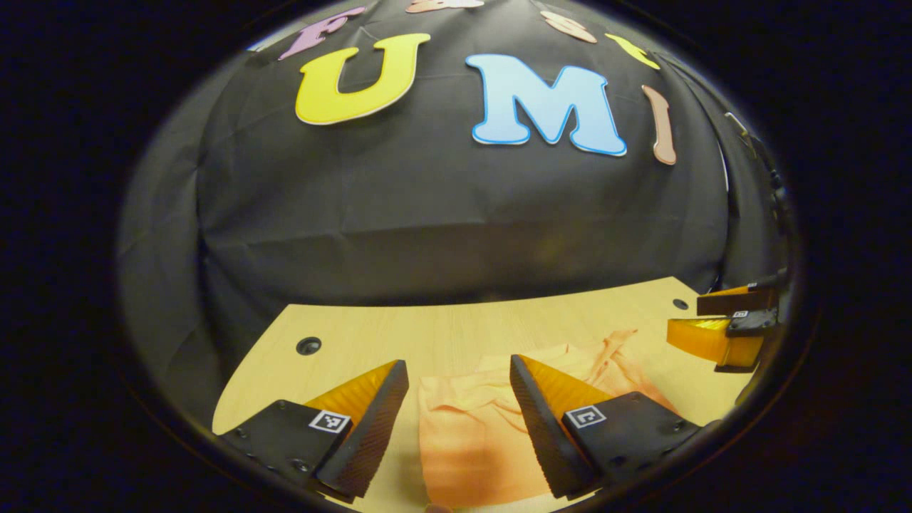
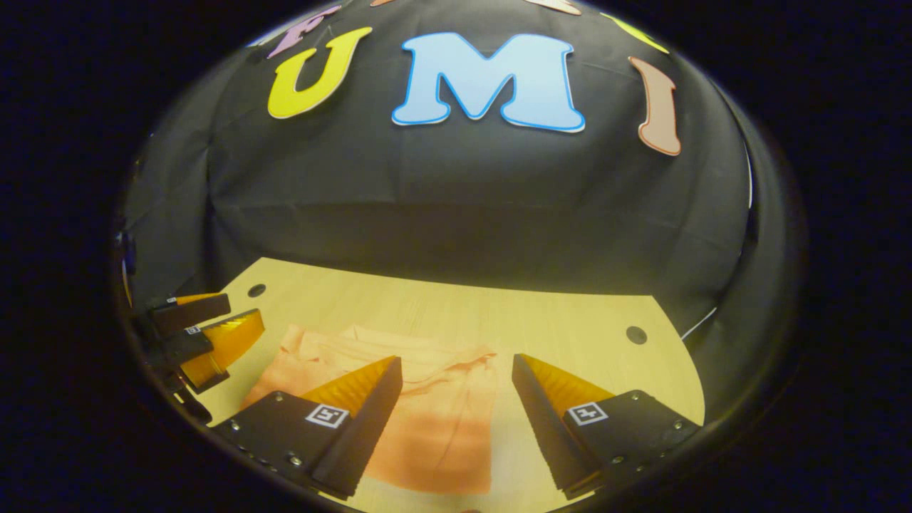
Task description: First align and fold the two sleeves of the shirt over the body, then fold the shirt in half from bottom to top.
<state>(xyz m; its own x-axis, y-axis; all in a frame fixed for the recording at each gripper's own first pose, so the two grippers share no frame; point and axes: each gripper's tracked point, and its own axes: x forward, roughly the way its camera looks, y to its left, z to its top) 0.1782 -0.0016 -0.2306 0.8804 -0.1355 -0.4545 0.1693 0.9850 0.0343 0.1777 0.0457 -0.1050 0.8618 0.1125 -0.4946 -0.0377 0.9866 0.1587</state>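
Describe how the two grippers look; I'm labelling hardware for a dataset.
Both match. The left gripper and the right gripper each have two wedge-shaped fingers with ribbed inner faces, mounted on dark plates with screws. Each plate carries a small square black-and-white marker. No cables or sleeves are visible.

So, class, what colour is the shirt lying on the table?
Plain pale peach-orange shirt, clearest in the right gripper view.

pale wooden table, a peach shirt flat on it
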